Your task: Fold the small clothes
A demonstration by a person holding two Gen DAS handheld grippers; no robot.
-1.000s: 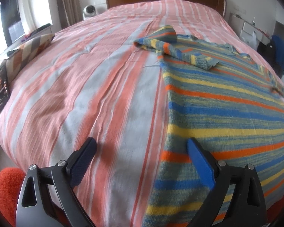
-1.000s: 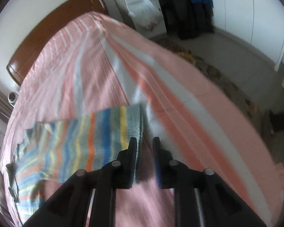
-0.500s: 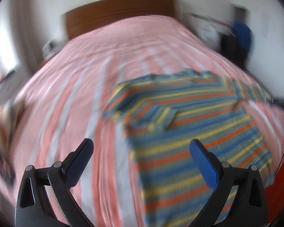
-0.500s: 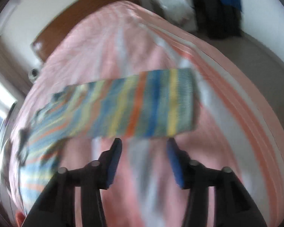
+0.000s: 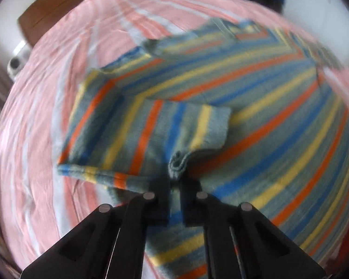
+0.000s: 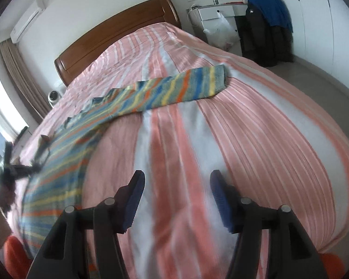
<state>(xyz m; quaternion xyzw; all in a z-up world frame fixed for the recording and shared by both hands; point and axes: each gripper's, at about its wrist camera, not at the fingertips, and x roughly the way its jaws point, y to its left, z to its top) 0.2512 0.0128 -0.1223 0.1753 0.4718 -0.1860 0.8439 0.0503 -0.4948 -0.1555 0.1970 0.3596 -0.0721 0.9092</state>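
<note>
Covering most of both views is the pink-and-white striped bed [image 6: 256, 125] with its wooden headboard [image 6: 118, 34]. On it lies the striped sweater [image 5: 256, 107] — one sleeve [image 6: 186, 88] stretched flat, the other [image 5: 151, 134] folded across its body. My left gripper [image 5: 174, 186] pinches that sleeve's edge; my right gripper [image 6: 176, 197] hovers spread wide — holding nothing.

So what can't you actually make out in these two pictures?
- Left wrist view: the left gripper's fingertips are buried in a bunched fold of the sweater, so how much cloth they pinch is hidden; motion blur smears the knit.
- Left wrist view: the sweater's lower part runs behind the gripper and off the frame.
- Right wrist view: the sweater's near edge is blurred and cut off at the left.
</note>
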